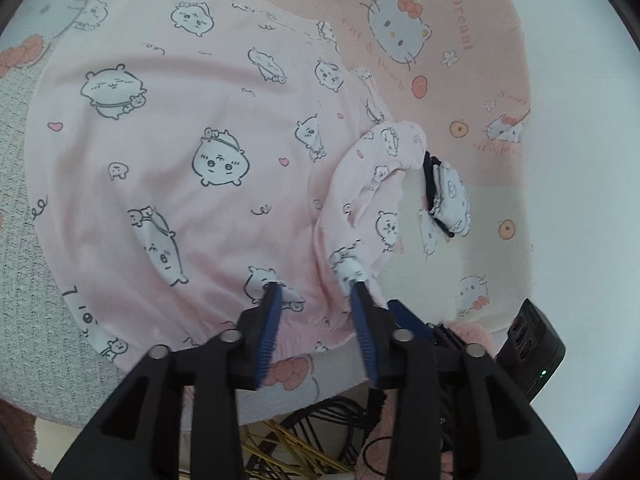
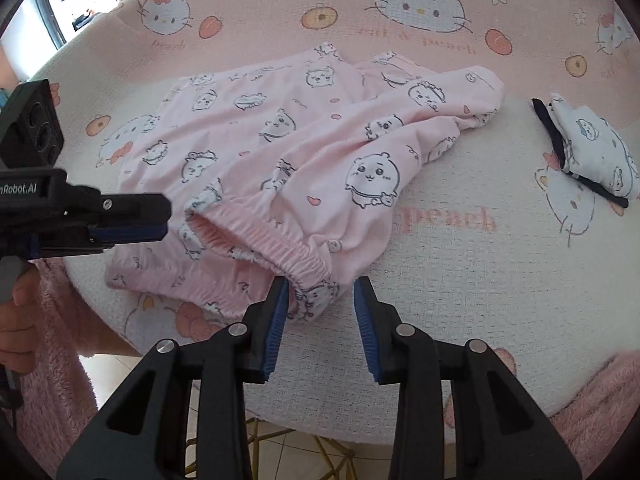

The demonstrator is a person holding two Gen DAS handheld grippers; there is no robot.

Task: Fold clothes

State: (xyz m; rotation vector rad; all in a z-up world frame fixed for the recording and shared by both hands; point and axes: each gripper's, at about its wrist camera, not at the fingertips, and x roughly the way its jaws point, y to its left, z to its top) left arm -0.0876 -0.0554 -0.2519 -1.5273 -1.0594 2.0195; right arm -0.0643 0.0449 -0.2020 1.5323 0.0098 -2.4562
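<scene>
The soft pink cotton shorts (image 2: 280, 152), printed with cartoon animals, lie rumpled on the woven cat-print cloth (image 2: 460, 280); at their left the left gripper (image 1: 316, 288) stands open; the right gripper (image 2: 320, 300) straddles the gathered elastic waistband (image 2: 280, 248), jaws apart; right of the shorts lies a small folded white garment (image 2: 592, 152).

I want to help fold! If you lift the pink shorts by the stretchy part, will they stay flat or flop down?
Probably flop. The pink shorts already lie in soft wrinkles, and one leg is draped loosely over the rest, so the cloth looks thin and limp. The gathered waistband would likely bunch and stretch. They look light, so they may slide on the blanket when pushed.
</scene>
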